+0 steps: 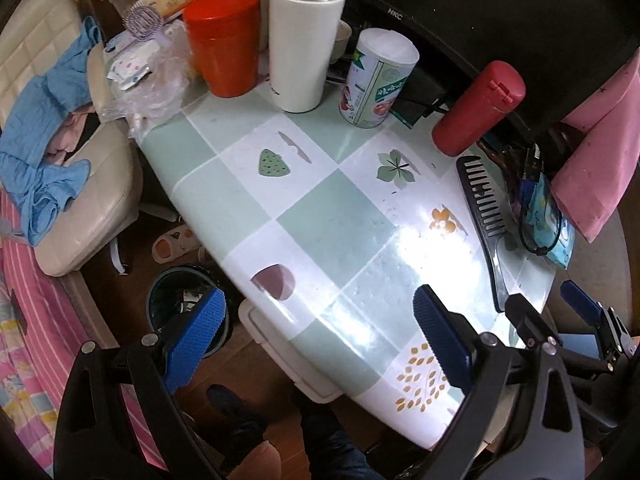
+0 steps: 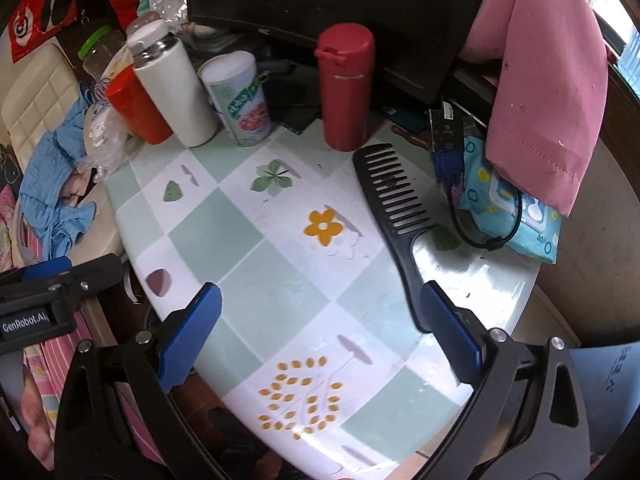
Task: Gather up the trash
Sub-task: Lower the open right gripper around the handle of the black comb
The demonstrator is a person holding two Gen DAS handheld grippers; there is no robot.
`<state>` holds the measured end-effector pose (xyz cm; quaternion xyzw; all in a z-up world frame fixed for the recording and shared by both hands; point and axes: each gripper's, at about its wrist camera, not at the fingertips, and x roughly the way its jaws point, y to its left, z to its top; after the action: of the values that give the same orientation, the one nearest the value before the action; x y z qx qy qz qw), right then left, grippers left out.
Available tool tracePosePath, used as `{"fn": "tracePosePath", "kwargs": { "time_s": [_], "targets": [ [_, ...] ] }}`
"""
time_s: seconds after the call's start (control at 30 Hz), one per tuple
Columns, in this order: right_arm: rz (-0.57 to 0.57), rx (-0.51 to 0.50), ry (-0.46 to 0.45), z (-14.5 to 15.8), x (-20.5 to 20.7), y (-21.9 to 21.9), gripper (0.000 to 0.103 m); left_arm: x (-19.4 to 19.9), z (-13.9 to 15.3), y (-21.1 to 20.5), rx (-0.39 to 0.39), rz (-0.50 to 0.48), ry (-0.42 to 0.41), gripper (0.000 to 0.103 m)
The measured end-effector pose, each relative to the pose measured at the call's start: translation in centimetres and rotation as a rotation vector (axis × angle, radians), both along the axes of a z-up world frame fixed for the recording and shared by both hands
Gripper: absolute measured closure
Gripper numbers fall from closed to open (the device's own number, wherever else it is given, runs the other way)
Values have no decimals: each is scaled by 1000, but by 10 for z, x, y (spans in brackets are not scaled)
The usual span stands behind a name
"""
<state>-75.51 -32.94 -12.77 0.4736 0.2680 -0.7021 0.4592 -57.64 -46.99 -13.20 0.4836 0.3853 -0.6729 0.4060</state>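
Note:
My left gripper (image 1: 320, 328) is open and empty, over the near left edge of the table (image 1: 332, 220) with its green and white checked cover. A dark trash bin (image 1: 180, 300) stands on the floor below, beside the left finger. My right gripper (image 2: 320, 328) is open and empty above the near part of the table (image 2: 272, 276); it also shows at the right edge of the left wrist view (image 1: 588, 312). Crumpled clear plastic and small wrappers (image 1: 140, 80) lie at the far left of the table, also in the right wrist view (image 2: 104, 140).
A black comb (image 2: 392, 208), a blue wipes pack (image 2: 508, 204) and a cable lie right. An orange cup (image 1: 222, 40), white flask (image 1: 300, 40), printed can (image 1: 372, 80) and red bottle (image 1: 476, 108) stand before a monitor (image 1: 480, 8). A chair with blue cloth (image 1: 44, 140) is left.

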Motion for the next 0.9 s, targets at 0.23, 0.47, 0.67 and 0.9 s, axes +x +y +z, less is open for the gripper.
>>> {"fn": "tracePosePath", "kwargs": {
  "time_s": [0.23,0.47,0.67,0.9],
  "targets": [
    [-3,31,17,-21,-33,3,5,-27,-21,-5,26,-5,-5,10],
    [-15,69,19,-57,-73,2,5,-58,-47,-9,56,-13,-10,10],
    [14,86,27,-83,-90,-10,5,-78,-67,-15,75,-10,-16,10],
    [43,109,27,-104,-96,-22,6,-93,-83,-17,93,-7,-25,10]
  ]
}}
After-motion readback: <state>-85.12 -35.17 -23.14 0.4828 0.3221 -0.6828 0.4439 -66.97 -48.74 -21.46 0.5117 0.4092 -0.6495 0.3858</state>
